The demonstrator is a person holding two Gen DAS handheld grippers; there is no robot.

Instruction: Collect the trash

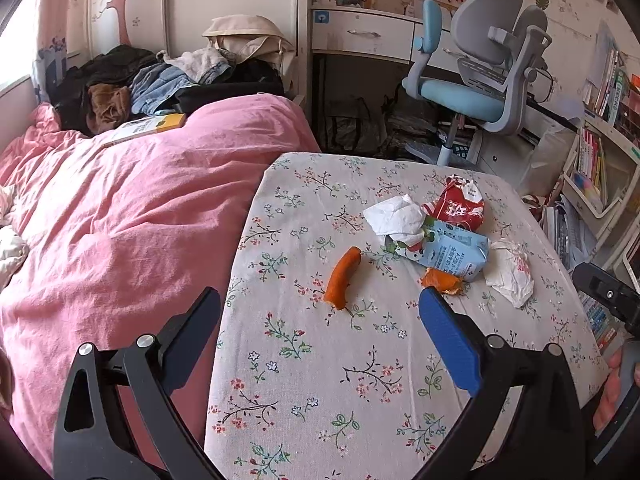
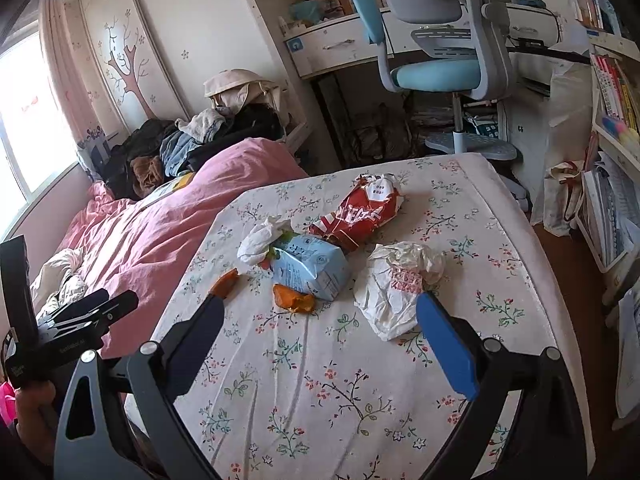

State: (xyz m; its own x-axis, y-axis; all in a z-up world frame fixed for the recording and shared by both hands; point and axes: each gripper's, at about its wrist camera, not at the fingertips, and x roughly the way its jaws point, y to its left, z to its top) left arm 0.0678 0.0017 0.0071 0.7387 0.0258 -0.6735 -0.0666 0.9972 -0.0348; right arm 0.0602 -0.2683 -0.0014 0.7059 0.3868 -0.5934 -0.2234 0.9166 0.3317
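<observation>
Trash lies on the floral sheet (image 1: 320, 380) (image 2: 320, 380): a long orange peel (image 1: 342, 278) (image 2: 225, 282), a smaller orange peel (image 1: 442, 281) (image 2: 293, 299), a light blue carton (image 1: 456, 254) (image 2: 312, 266), a red snack bag (image 1: 460, 204) (image 2: 358, 212), a crumpled white tissue (image 1: 396, 214) (image 2: 260, 240) and a white plastic wrapper (image 1: 510, 272) (image 2: 396, 284). My left gripper (image 1: 320, 300) hovers open just short of the long peel. My right gripper (image 2: 320, 304) is open too, near the small peel and the wrapper. Neither holds anything.
A pink duvet (image 1: 120, 220) (image 2: 160, 232) covers the bed's left side, with piled clothes (image 1: 160, 80) behind it. A blue and grey desk chair (image 1: 480, 80) (image 2: 440, 40) and desk stand beyond the foot. Bookshelves (image 1: 600, 140) crowd the right. A hand (image 1: 610, 392) holds the other gripper.
</observation>
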